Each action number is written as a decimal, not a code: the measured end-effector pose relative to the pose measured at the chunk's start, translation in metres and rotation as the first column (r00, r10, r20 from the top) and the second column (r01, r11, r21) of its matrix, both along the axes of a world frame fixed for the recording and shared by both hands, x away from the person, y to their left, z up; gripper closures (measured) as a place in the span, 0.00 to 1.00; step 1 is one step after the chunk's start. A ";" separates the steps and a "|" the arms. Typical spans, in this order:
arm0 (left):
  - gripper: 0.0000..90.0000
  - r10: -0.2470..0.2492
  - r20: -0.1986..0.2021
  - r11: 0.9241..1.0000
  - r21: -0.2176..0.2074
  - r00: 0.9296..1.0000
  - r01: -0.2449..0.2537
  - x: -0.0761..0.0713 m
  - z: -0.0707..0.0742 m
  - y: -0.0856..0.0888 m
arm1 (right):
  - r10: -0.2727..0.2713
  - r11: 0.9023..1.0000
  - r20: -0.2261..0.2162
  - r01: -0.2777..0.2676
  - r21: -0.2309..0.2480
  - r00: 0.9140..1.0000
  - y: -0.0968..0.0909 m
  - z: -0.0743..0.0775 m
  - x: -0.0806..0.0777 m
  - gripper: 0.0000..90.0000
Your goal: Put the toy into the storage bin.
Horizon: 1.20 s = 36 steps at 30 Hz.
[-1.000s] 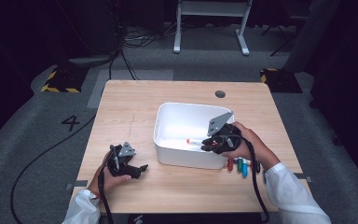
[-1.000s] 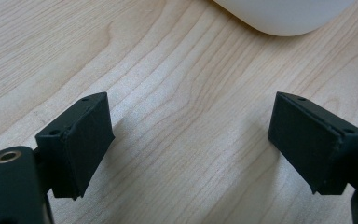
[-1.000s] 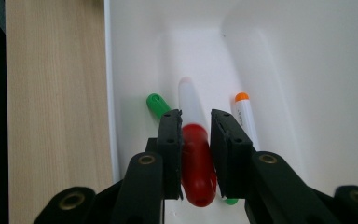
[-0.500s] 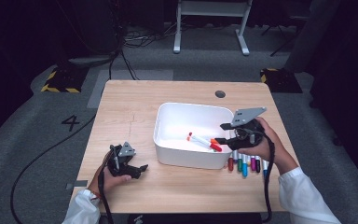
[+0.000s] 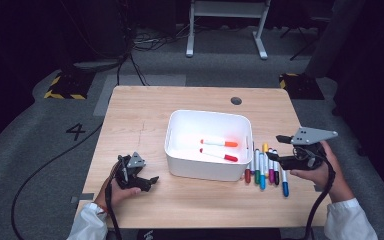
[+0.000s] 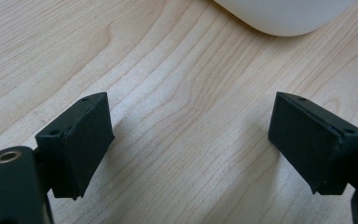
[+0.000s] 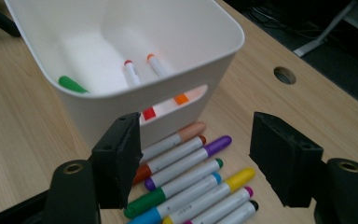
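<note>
Right claw (image 5: 276,147): just opened, held wide and empty with nothing between the jaws, above the row of markers (image 5: 265,171) lying on the surface (image 5: 145,115) just beside the white bin (image 5: 205,170). Left claw (image 5: 147,181): likewise wide and empty, parked well apart on the bin's other side. Likely called for next: singling out one marker at the row's outer edge, straddling its barrel crosswise near the middle, closing without nipping a neighbour, then lifting clear of the bin's rim.

Table (image 5: 145,120) brightly lit from above, surroundings dark; close gripper views slightly soft
</note>
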<state>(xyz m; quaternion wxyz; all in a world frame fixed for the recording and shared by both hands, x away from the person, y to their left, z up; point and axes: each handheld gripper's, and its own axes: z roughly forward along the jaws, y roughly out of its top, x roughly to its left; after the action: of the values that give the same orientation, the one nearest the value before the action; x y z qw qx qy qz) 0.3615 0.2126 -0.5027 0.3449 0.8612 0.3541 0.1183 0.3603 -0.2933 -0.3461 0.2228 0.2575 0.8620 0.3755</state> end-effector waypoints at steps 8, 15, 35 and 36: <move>0.15 0.001 0.002 1.000 0.002 1.000 -0.001 0.000 0.000 0.000 | -0.109 0.994 -0.063 0.109 0.003 0.992 -0.033 -0.043 -0.014 0.38; 0.15 0.001 0.002 1.000 0.002 1.000 -0.001 0.000 0.000 0.000 | -0.173 0.985 -0.135 0.173 -0.012 0.976 -0.055 -0.083 -0.022 0.37; 0.15 0.001 0.002 1.000 0.002 1.000 -0.001 0.000 0.000 0.000 | -0.375 0.924 -0.228 0.384 -0.006 0.899 -0.093 -0.144 -0.040 0.45; 0.15 0.001 0.002 1.000 0.001 1.000 -0.001 0.000 0.000 0.000 | -0.389 0.916 -0.224 0.401 0.007 0.894 -0.095 -0.145 -0.040 0.47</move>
<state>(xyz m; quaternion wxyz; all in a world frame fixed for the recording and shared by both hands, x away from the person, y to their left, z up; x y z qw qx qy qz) 0.3614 0.2126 -0.5026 0.3446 0.8611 0.3541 0.1197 0.3201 -0.3880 -0.4908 0.1913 0.4725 0.8007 0.3147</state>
